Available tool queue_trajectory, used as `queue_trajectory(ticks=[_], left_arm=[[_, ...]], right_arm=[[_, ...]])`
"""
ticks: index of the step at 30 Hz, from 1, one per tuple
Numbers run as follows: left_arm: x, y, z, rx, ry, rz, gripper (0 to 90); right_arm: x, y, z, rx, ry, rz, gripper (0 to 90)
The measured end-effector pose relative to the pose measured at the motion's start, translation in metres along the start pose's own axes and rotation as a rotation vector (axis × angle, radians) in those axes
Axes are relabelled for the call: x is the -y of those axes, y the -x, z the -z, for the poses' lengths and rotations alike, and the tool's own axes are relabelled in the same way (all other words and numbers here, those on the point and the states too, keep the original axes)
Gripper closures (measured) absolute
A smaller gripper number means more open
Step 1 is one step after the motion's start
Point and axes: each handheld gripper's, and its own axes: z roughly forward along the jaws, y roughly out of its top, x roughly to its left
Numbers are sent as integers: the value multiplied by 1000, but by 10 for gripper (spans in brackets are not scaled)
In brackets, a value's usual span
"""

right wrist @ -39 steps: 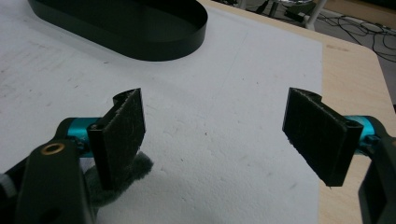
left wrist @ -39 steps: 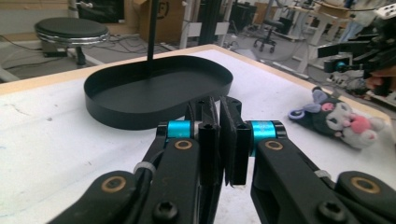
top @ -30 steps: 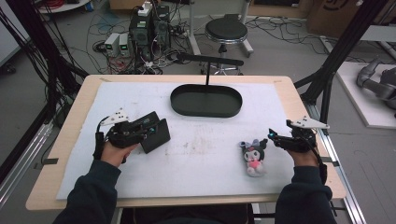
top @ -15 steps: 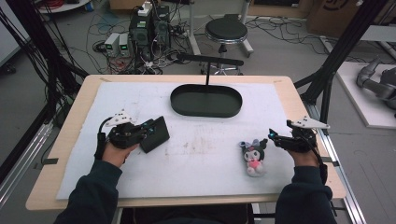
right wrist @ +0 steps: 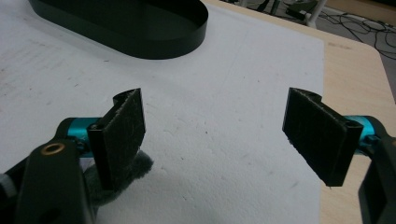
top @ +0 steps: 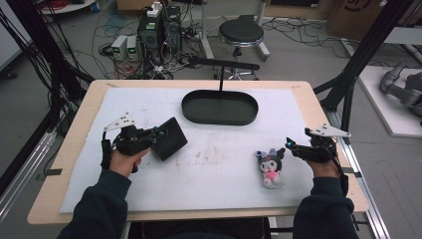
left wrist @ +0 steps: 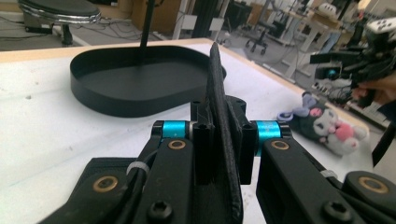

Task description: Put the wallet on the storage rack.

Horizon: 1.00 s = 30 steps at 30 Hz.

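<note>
A thin black square pad (top: 170, 140) is at the left of the white mat, tilted up off it. My left gripper (top: 160, 133) is shut on the pad's near edge, its jaws having just closed on it. In the left gripper view the pad (left wrist: 217, 88) stands on edge between the two jaws of my left gripper (left wrist: 218, 135). A small plush toy (top: 270, 166) with dark ears and a pink front lies at the right of the mat. My right gripper (top: 289, 145) sits open just right of the toy. Its jaws (right wrist: 219, 126) stand wide apart, with grey plush (right wrist: 140, 165) beside the left one.
A black oval tray (top: 191, 112) stands at the back middle of the mat, and a thin pole rises from it to a bar (top: 224, 63). The tray wall (left wrist: 112, 98) lies ahead of the left gripper. A stool and computers stand on the floor beyond the table.
The left gripper's jaws closed on the black pad, which lay flat before and has tipped up and shifted slightly right. The right hand and the plush toy have not moved.
</note>
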Motion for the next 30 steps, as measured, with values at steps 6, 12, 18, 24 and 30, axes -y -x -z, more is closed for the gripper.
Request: queue_trajectory(ticks=[6,12,18,24,30], left_arm=[[-11,1,-8,26,61,9,820],[-21,7,-14,153,145,50,820],[-21,4,-11,156,159,64,818],[-16,-6,2,-6,100,41,812],[-10,-21,15,-114,70,101,819]], right_arm=[[-2,-1,-1,-1,3,2,216],[-3,-2,-2,-6,3,2,216],[-2,0,-2,-5,4,-2,216],[-2,0,-1,-3,7,-1,216],[-2,-1,-1,-4,6,0,216]])
